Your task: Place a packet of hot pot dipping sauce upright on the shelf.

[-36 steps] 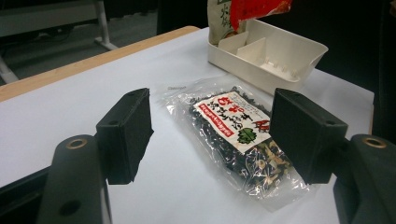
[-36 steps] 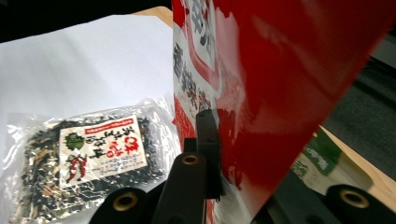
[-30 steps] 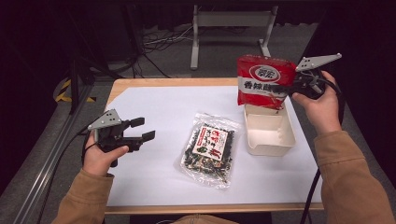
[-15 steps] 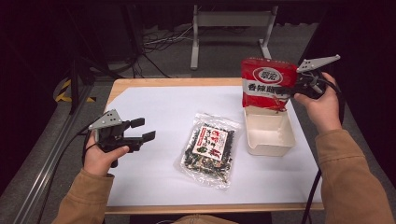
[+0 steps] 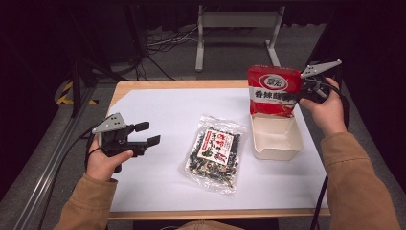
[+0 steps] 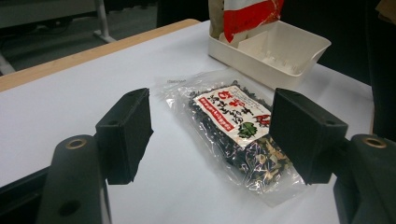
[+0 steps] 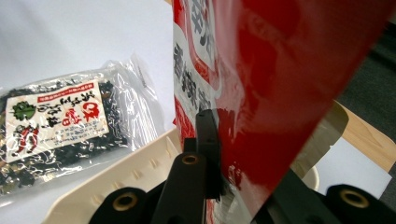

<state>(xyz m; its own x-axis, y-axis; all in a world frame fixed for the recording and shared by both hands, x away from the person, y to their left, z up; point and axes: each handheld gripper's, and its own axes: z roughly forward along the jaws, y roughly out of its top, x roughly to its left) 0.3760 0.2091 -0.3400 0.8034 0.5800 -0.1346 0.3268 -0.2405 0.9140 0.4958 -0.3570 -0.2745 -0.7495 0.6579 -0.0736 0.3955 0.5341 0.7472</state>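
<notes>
the right tool (image 5: 300, 91) grips the red bag (image 5: 273, 91), now lower, over the white tray's (image 5: 277, 143) far edge. the left tool (image 5: 146, 134) rests released over open table (image 5: 158, 110), clear of the seaweed packet (image 5: 215, 152).

Worktop (image 5: 158, 110), white sheet: open ground across the far left and centre, and along the near edge. Obstacle, centre: clear seaweed packet (image 5: 214, 153) lying flat, low. Obstacle, right: white tray (image 5: 277, 143), near part bare, far end taken up by red snack bag (image 5: 273, 91) standing upright in the right tongs (image 5: 300, 91), clamped on its edge. Narrow passage between packet and tray. Left tongs (image 5: 148, 134), jaws apart, hover over free surface left of the packet
</notes>
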